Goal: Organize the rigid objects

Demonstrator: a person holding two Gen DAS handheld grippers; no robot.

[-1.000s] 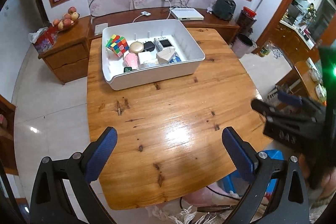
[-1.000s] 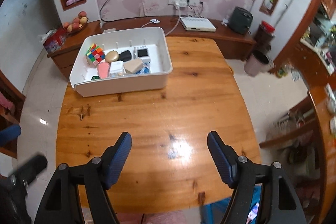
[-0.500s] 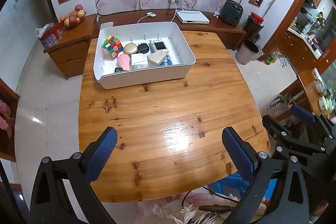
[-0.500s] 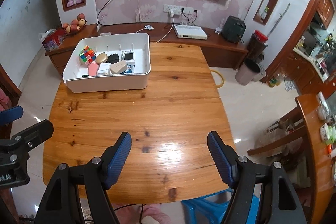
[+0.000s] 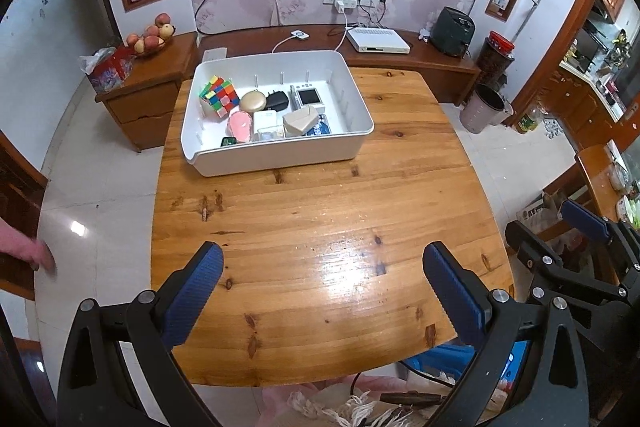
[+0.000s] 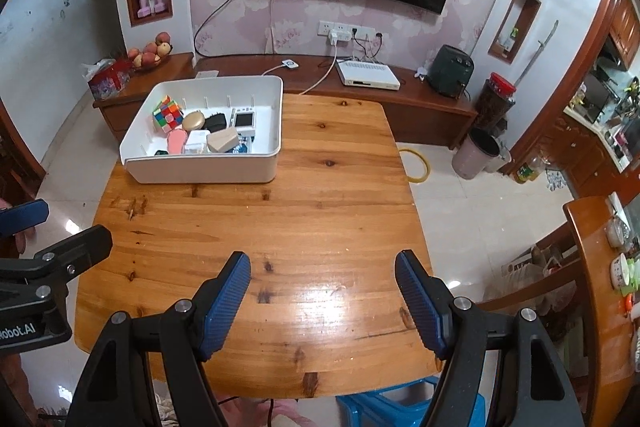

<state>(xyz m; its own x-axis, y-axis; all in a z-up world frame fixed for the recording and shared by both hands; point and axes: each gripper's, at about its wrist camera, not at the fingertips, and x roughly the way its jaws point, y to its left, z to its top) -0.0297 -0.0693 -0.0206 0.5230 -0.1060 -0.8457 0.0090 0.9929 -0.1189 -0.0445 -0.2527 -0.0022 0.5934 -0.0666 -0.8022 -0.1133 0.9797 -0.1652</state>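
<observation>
A white bin (image 5: 280, 157) (image 6: 200, 169) stands at the far left of the wooden table (image 5: 320, 227) (image 6: 320, 227). In it lie a Rubik's cube (image 5: 218, 95) (image 6: 166, 111), a tan round compact (image 5: 252, 101), a black charger (image 5: 277, 101), a small screen device (image 5: 308, 97), a pink case (image 5: 240, 125) and a beige box (image 5: 300, 119). My left gripper (image 5: 322, 291) is open and empty over the table's near edge. My right gripper (image 6: 323, 301) is open and empty, also near the front edge, and shows at the right of the left wrist view (image 5: 580, 259).
A low wooden cabinet (image 5: 400, 55) runs behind the table with a white set-top box (image 5: 378, 40) and a fruit bowl (image 5: 150, 39). A bin (image 5: 482, 107) stands on the floor at the right. A blue stool (image 6: 384, 407) sits under the near edge.
Both grippers have pulled back and up from the table, so the bin looks farther away. Both stayed open and empty.
</observation>
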